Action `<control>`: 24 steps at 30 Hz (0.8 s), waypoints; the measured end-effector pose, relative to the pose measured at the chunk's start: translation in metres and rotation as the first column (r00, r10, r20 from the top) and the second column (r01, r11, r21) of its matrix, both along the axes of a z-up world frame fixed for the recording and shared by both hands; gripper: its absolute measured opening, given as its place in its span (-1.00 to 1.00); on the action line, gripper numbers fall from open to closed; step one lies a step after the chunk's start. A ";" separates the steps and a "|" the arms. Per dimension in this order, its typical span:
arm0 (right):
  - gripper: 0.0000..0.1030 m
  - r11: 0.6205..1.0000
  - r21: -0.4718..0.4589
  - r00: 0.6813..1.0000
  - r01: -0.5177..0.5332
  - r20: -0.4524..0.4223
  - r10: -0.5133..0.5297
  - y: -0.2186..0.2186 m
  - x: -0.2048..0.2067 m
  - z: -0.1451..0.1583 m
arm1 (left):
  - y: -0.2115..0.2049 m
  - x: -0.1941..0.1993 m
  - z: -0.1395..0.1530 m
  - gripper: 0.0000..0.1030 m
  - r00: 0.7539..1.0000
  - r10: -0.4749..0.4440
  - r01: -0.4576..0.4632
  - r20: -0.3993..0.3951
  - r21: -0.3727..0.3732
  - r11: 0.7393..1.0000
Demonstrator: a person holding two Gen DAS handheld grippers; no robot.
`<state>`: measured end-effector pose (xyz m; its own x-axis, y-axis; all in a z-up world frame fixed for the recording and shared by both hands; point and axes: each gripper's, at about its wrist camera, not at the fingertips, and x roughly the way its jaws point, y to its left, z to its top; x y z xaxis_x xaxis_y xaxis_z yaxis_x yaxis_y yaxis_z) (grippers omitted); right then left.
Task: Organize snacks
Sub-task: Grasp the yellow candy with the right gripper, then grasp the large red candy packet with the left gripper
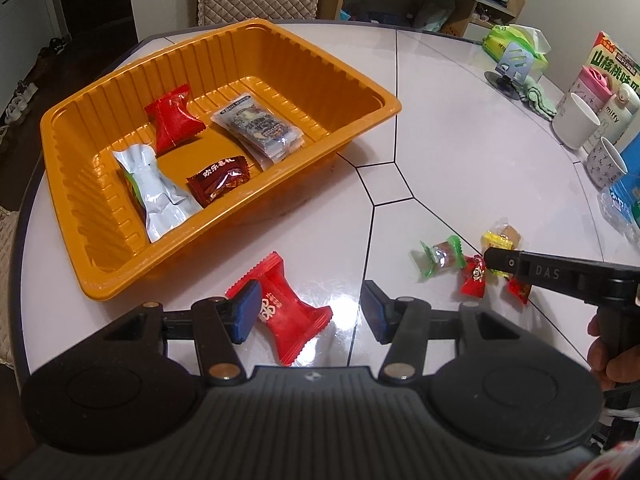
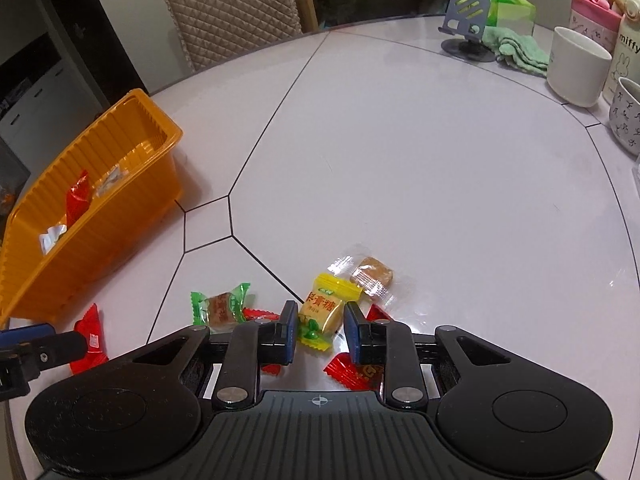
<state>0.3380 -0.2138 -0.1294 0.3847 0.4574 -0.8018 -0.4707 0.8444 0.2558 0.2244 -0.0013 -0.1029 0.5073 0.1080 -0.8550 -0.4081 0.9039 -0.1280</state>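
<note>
An orange tray (image 1: 248, 28) holds a red packet (image 1: 174, 118), a silver pouch (image 1: 160, 192), a brown packet (image 1: 220, 180) and a clear pack (image 1: 260, 126). My left gripper (image 1: 310, 312) stands open over a large red packet (image 1: 288, 316) on the table; the left pad overlaps it and the right pad is clear of it. My right gripper (image 2: 322, 332) is shut on a yellow candy (image 2: 320, 314), still on the table. Around it lie a green-wrapped candy (image 2: 220, 308), a clear-wrapped brown candy (image 2: 370, 274) and small red candies (image 2: 352, 372).
A white mug (image 2: 578, 68), a patterned cup (image 2: 628, 116), a phone stand (image 2: 466, 16), a green cloth (image 2: 520, 50) and boxes crowd the table's far right. A quilted chair (image 2: 232, 12) stands behind. The table's rounded edge runs close past the tray on the left.
</note>
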 end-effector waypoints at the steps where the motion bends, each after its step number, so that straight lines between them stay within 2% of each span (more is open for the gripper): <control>1: -0.48 1.000 -0.005 1.000 0.000 0.002 0.000 0.002 0.000 0.000 | 0.000 0.000 0.000 -0.01 1.000 0.001 -0.001 -0.001 -0.001 1.000; 8: -0.47 0.999 -0.035 1.000 -0.003 0.017 0.003 0.010 0.003 -0.002 | 0.002 0.000 -0.002 -0.01 1.000 0.010 -0.010 -0.003 -0.002 1.000; 16: -0.48 0.991 -0.103 0.991 -0.080 0.097 0.090 0.020 -0.005 -0.004 | 0.004 -0.002 -0.003 -0.01 1.000 0.021 -0.021 -0.004 -0.003 1.000; 24: -0.53 0.981 -0.119 0.976 -0.151 0.137 0.167 0.016 -0.012 -0.008 | 0.005 -0.002 -0.003 -0.01 1.000 0.023 -0.023 -0.006 -0.003 1.000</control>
<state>0.3256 -0.1976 -0.1371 0.4298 0.4368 -0.7902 -0.6267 0.7743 0.0871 0.2220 0.0034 -0.1060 0.5000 0.1171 -0.8581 -0.4296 0.8939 -0.1283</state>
